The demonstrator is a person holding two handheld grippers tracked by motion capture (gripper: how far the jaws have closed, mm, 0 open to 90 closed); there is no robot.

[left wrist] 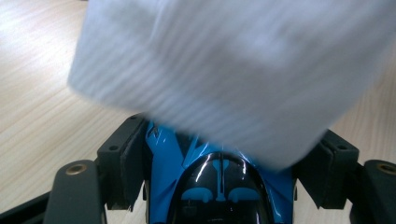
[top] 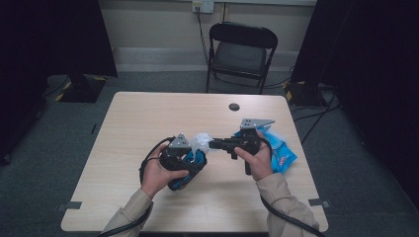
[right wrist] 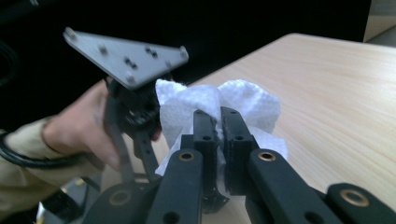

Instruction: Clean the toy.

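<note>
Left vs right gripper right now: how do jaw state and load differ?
The left gripper has its jaws spread wide around a glossy blue-and-black toy car; the right gripper has its jaws pinched nearly together on a crumpled white paper towel. In the high view the left points up-right, the right points left. Both are hand-held, each holding something.

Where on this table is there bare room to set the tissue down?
Free: the far half of the table up to the round hole, and the near-left corner. Crowded: the middle, where both claws meet at the tissue, and the right edge by the blue packet.
</note>
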